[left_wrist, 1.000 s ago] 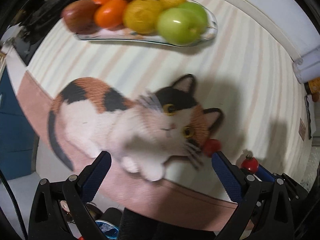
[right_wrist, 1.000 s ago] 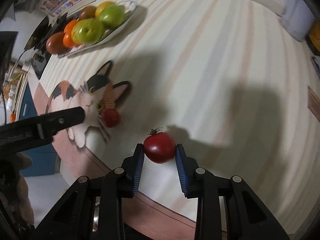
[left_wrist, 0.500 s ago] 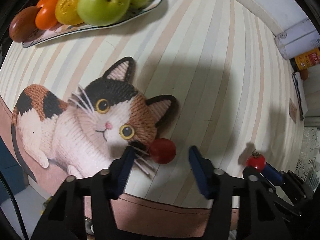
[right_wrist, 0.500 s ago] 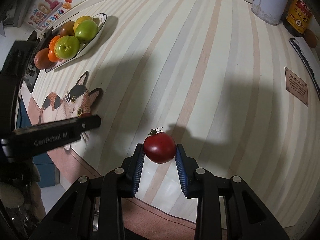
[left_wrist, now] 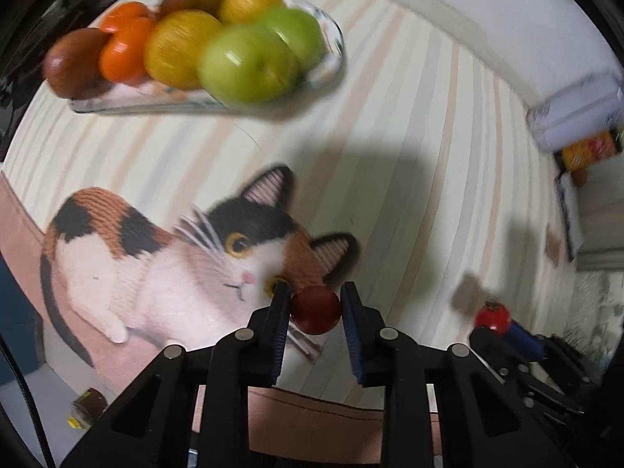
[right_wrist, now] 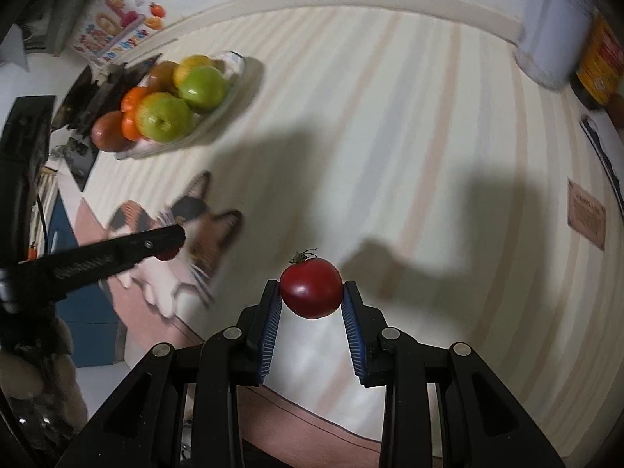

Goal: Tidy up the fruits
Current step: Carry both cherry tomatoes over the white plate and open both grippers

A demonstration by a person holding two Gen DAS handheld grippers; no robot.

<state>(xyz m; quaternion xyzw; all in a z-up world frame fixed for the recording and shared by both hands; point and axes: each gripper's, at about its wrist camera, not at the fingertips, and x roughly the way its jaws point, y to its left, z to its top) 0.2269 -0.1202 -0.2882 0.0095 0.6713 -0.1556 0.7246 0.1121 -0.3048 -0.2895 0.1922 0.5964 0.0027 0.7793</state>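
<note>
A: Small red tomato (left_wrist: 316, 310), left wrist view, lower centre: left tongs (left_wrist: 315, 321) clamped on it, over the cat print (left_wrist: 187, 257).
B: Fruit plate (left_wrist: 327, 74)?
A: Upper left, blurred, on the striped counter (left_wrist: 429, 156).
B: Right wrist view?
A: Stemmed tomato (right_wrist: 311, 288), centre low, pinched between the right tongs (right_wrist: 312, 312). Plate upper left, well apart.
</note>
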